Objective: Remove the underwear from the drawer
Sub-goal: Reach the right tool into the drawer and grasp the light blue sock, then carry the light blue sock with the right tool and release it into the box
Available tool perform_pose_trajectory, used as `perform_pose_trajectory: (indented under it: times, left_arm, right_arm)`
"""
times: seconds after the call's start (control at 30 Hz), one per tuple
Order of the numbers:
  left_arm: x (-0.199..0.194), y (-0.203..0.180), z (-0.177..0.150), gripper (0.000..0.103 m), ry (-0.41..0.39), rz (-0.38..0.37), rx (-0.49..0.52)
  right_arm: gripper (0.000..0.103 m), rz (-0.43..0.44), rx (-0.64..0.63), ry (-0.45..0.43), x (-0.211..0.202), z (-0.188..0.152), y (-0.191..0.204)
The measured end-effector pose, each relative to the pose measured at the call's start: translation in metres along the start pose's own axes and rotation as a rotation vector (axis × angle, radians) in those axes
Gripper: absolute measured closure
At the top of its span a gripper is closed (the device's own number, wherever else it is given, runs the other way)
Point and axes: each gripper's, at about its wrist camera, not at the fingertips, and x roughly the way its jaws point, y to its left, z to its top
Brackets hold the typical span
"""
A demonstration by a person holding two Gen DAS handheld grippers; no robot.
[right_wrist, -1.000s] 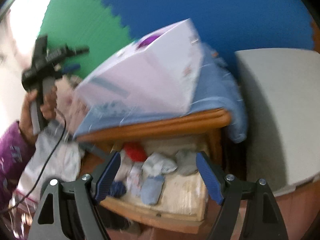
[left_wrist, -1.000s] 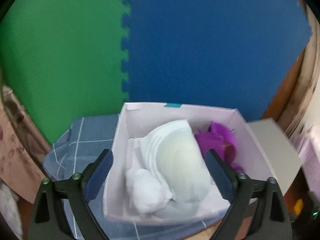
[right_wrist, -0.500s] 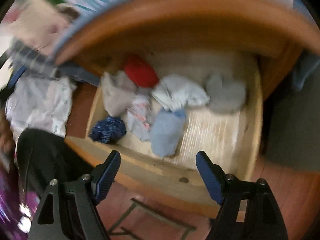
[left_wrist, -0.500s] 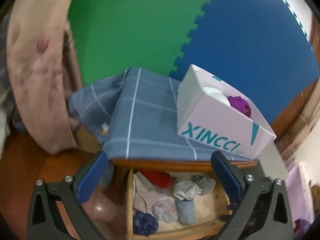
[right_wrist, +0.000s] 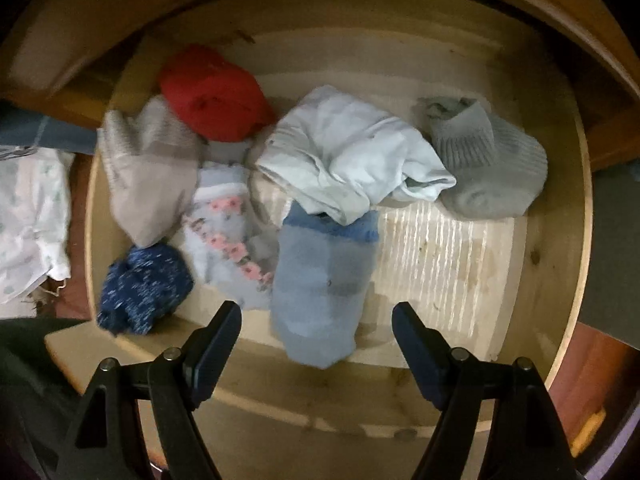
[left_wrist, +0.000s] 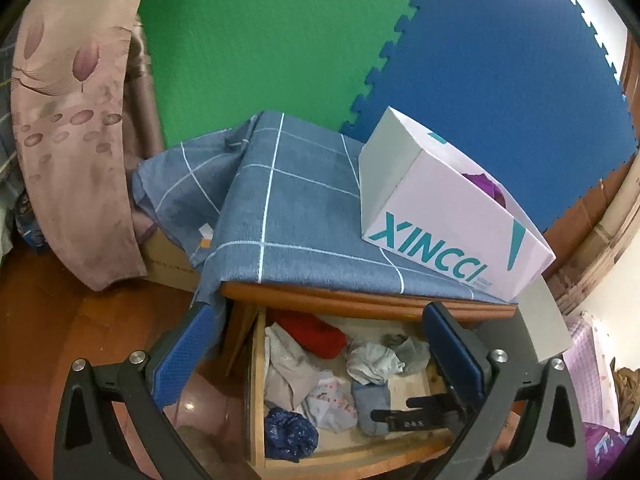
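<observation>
Both hand-held grippers, left (left_wrist: 316,354) and right (right_wrist: 317,322), gape empty; the white box (left_wrist: 452,236) reads "XINCCI"

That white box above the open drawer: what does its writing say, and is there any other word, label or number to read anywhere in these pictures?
"XINCCI": large teal letters on the front of the white box.
Small grey print under those letters: too small to read.
Tiny embossed marking on the right tool's finger, seen over the drawer: too blurred to read.
Clothes in the drawer, right wrist view: no text.
</observation>
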Motion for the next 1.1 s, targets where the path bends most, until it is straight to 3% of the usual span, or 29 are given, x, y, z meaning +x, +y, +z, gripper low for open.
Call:
perform_pose_trajectory:
  times: [0.3, 0.37, 0.43, 0.57, 0.67, 0.83, 1.1]
  left_arm:
    - [0.0, 0.017, 0.002, 0.001, 0.01, 0.005, -0.073]
    - [0.0, 0.022, 0.003, 0.0, 0.014, 0.037, -0.091]
    - [0.002, 0.024, 0.003, 0.0, 0.024, 0.099, -0.102]
    - [0.006, 0.027, 0.002, 0.0, 0.057, 0.12, -0.117]
    - [0.006, 0.024, 0.002, 0.0, 0.054, 0.107, -0.111]
    - [0.007, 0.018, 0.001, 0.0, 0.044, 0.103, -0.08]
    - [0.02, 0.011, -0.003, 0.0, 0.132, 0.057, -0.06]
  right_arm:
    - [0.023, -0.009, 0.053, 0.056, 0.023, 0.01, 0.0]
    - [0.03, -0.014, 0.044, 0.069, 0.027, 0.012, 0.002]
    - [0.052, -0.002, 0.044, 0.108, 0.036, 0.013, 0.003]
    - [0.058, 0.029, 0.027, 0.12, 0.042, 0.016, 0.004]
    - [0.067, 0.042, 0.008, 0.083, 0.034, 0.014, 0.002]
    - [0.068, 0.078, -0.02, 0.012, 0.003, -0.003, -0.005]
    - [0.068, 0.206, 0.007, -0.14, -0.067, -0.038, -0.02]
